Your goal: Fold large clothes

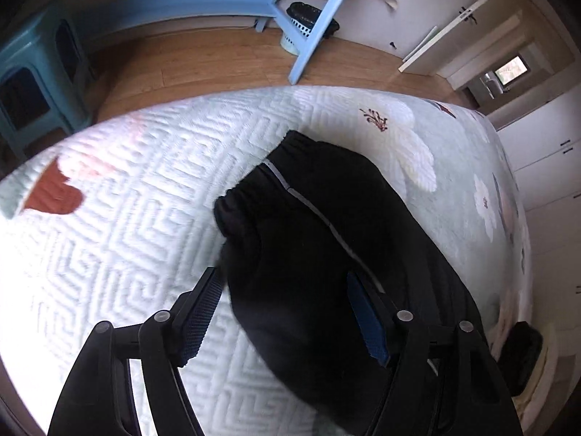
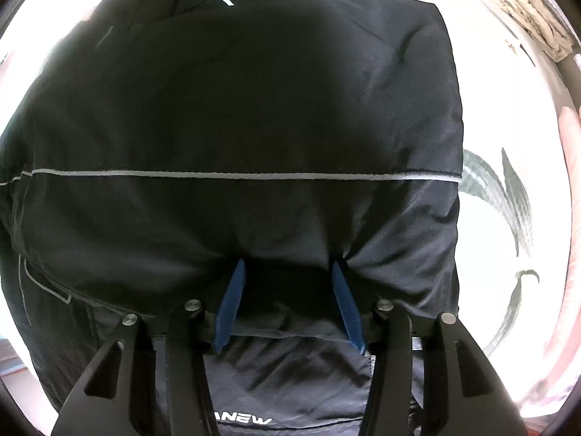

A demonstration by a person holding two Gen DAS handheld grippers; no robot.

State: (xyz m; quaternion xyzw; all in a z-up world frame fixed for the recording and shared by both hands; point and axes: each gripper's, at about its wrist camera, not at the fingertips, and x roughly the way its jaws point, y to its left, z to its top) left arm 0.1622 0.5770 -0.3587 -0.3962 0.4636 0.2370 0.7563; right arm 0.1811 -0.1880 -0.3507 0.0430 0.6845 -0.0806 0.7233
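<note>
Left view: teal stool (image 1: 34, 83) far left on floor; black jacket (image 1: 326, 254) on quilted bedspread (image 1: 127, 218); left gripper (image 1: 283, 283) jaws apart, sleeve cuff between, unpinched. Basket (image 1: 301, 25) far. Right view: right gripper (image 2: 287, 269) clamped on jacket fold; "ANEW" print (image 2: 243, 419) near.

Left gripper (image 1: 283, 283) is angled steeply down, jaws spread apart and not pinching anything. Right gripper (image 2: 287, 272) points straight down, blue pads (image 2: 230, 301) partway apart, tips pushed into fabric.

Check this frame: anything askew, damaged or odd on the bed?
Nothing is damaged or spilled. The black jacket lies on the quilted bedspread, its elastic cuff bunched; that is ordinary mid-fold rumpling.
</note>
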